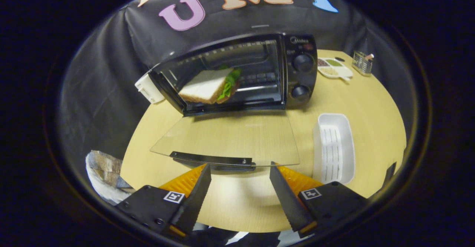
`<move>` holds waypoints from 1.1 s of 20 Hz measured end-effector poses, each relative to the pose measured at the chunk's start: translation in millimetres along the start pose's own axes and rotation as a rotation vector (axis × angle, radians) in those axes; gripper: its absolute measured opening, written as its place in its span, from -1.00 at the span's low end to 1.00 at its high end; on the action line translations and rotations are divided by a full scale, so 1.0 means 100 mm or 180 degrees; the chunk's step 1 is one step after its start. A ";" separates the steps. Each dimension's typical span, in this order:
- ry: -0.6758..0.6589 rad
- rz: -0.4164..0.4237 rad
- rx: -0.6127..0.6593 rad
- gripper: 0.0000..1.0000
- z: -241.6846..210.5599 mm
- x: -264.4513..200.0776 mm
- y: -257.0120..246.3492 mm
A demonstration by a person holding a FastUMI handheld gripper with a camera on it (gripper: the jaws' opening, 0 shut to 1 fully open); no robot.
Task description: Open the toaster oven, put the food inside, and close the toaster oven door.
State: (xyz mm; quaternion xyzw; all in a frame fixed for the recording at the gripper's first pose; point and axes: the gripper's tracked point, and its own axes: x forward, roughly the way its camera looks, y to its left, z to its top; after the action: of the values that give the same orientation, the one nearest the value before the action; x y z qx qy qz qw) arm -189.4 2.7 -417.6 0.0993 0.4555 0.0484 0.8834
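Toaster oven (259, 72) stands beyond the gripper (240, 171) with a sandwich (209, 85) inside (door (230, 139) folded down); the fingers are spread, gripping nothing, just short of the door handle (211, 159).

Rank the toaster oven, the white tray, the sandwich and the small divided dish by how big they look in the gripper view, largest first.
1. toaster oven, door open
2. white tray, though it lies nearer the camera
3. sandwich, inside the oven
4. divided dish, farthest back, so unsure

The gripper is open, fingers empty, just short of the door's handle.
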 end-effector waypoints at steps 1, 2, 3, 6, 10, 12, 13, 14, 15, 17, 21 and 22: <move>-0.0088 0.0015 -0.0023 0.94 0.15 -0.04 0.01; -0.0176 0.0028 -0.0051 0.94 0.29 -0.08 0.03; -0.0260 0.0035 -0.0081 0.94 0.44 -0.10 0.03; -0.0446 0.0077 -0.0126 0.94 0.82 -0.12 0.06; -0.0589 0.0126 -0.0077 0.95 1.16 -0.09 0.07; -0.0698 0.0081 -0.0133 0.95 1.33 -0.07 0.04; -0.0724 0.0078 -0.0144 0.95 1.40 -0.07 0.03; -0.0766 0.0083 -0.0127 0.95 1.47 -0.08 0.03; -0.0813 0.0086 -0.0111 0.95 1.53 -0.11 0.03; -0.0887 0.0076 -0.0112 0.95 1.62 -0.16 -0.01; -0.1053 0.0036 -0.0088 0.94 1.68 -0.34 -0.15; -0.1121 0.0013 -0.0084 0.94 1.74 -0.40 -0.22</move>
State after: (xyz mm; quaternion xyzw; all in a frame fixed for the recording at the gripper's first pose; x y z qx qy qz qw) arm -71.0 -48.9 -292.0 0.0955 0.2929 0.0380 0.9506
